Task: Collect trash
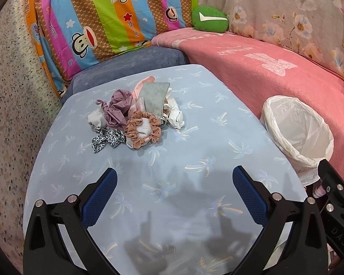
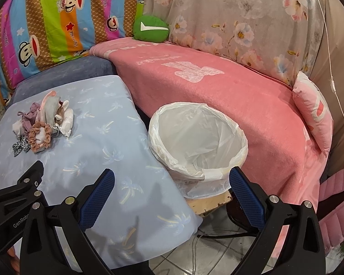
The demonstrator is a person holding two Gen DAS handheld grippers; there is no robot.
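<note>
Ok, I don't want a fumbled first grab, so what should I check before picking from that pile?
1. Left tool open, empty: ok.
2. Right tool open, empty: ok.
3. Bin lined, mouth unobstructed: ok.
4. Pile on the blue cloth, clear path ahead: ok.
5. Items lie separate: not ok, scrunchie and others overlap.
6. Which items count as trash: cannot tell.
</note>
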